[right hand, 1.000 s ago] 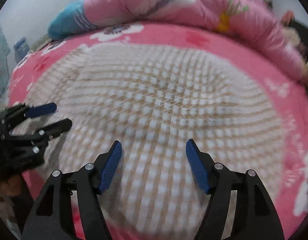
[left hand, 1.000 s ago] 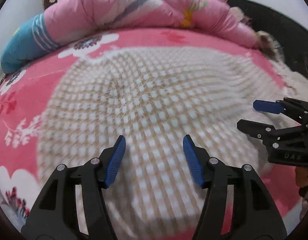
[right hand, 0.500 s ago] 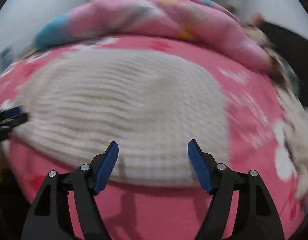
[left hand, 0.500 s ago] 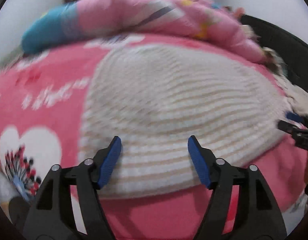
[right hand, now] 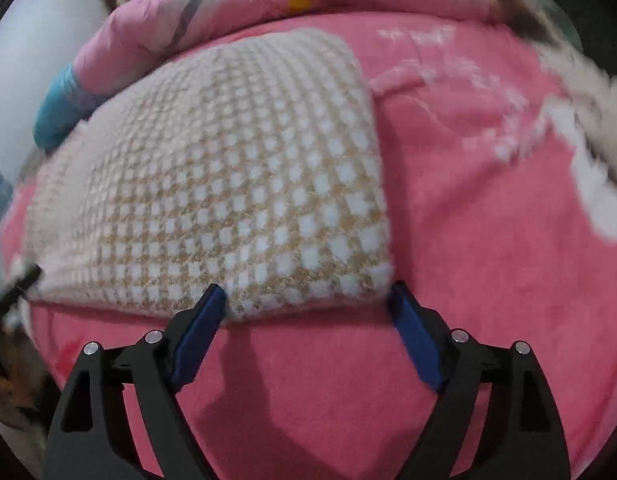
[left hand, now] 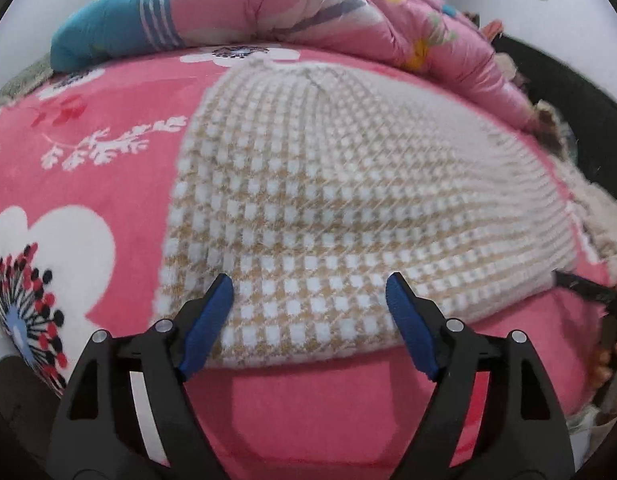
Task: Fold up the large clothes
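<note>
A beige and white checked knit garment (left hand: 328, 200) lies folded flat on a pink flowered bedspread (left hand: 88, 200). My left gripper (left hand: 310, 296) hovers over the garment's near left corner, its jaws opening, with the near edge under the gap but not pinched. My right gripper (right hand: 308, 300) stands at the garment (right hand: 228, 180) near right corner, jaws opening too, with the blue fingertips (right hand: 216, 298) straddling the edge and nothing clamped. The right gripper's black tip (left hand: 584, 286) shows at the left view's right side.
A pink quilt (left hand: 308, 12) with a blue end (left hand: 108, 28) is heaped along the far side of the bed. A fuzzy beige cloth (right hand: 580, 72) lies at the far right. A dark surface (left hand: 568, 88) borders the bed on the right.
Both grippers moved apart, left toward the garment's left corner, right toward its right corner, and drew back to the near edge. Both jaws widened. The right wrist rolled, so its view tilts.
</note>
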